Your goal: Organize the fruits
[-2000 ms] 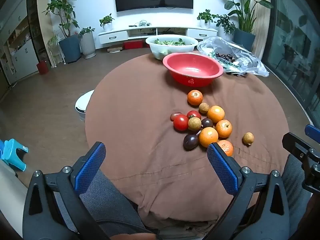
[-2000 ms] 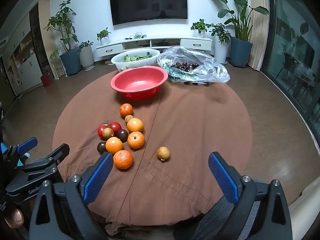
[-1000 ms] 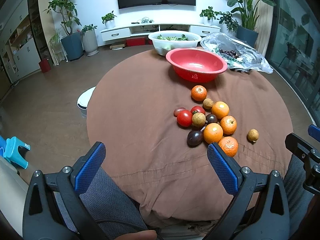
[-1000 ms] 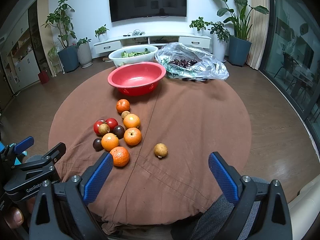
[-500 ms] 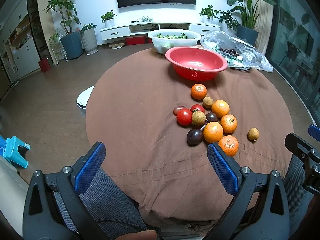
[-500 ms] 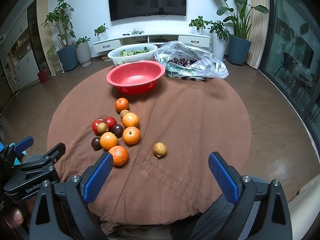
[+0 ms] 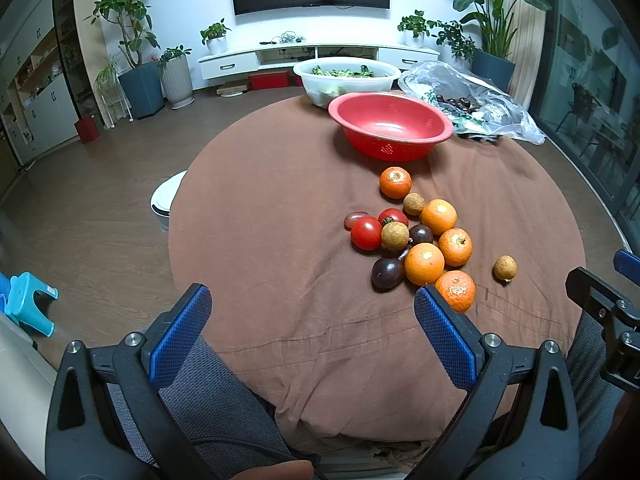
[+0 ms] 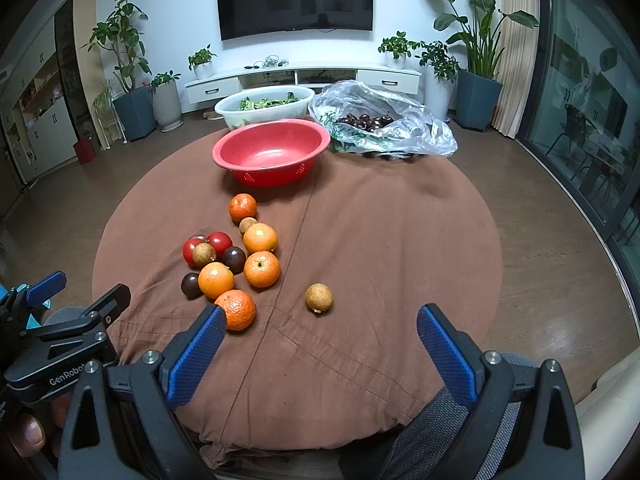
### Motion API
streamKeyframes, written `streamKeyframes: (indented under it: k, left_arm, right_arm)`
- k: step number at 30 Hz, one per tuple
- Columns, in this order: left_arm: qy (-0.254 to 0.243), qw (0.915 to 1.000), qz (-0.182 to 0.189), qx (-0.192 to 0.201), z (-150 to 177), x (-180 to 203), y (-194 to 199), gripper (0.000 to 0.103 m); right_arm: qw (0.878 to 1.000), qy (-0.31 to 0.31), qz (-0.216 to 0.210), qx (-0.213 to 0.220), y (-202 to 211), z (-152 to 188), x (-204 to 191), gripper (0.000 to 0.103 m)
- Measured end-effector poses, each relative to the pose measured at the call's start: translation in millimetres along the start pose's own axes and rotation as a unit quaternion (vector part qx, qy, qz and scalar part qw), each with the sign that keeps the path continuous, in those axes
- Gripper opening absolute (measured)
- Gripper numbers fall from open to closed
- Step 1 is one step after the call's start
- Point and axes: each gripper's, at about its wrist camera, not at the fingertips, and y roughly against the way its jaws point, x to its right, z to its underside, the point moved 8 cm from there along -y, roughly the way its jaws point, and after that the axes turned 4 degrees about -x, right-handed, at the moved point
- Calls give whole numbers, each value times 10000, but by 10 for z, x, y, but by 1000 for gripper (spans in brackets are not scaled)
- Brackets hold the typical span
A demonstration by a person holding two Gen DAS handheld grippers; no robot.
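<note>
Presently, left gripper (image 7: 312, 328) and right gripper (image 8: 320, 348): fingers wide apart, empty, poised at the worktop's (image 8: 400, 240) near edge; fruits (image 8: 232, 260) clustered loose before the empty red bowl (image 8: 272, 150), likely destination.

The only readable lettering is white print reading "GenRobo", cut off at the edge, on the black plastic body of the left gripper (image 8: 66, 332) at the lower left of the right wrist view. Nothing else carries legible text.
</note>
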Motion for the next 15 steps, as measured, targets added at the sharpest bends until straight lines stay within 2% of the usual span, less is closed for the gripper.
streamKeyframes:
  k: [15]
  left_arm:
    - [0,10000,1,-2,2,1,-1,103]
  right_arm:
    - [10000,11,11,-11,-3,-1,-2,98]
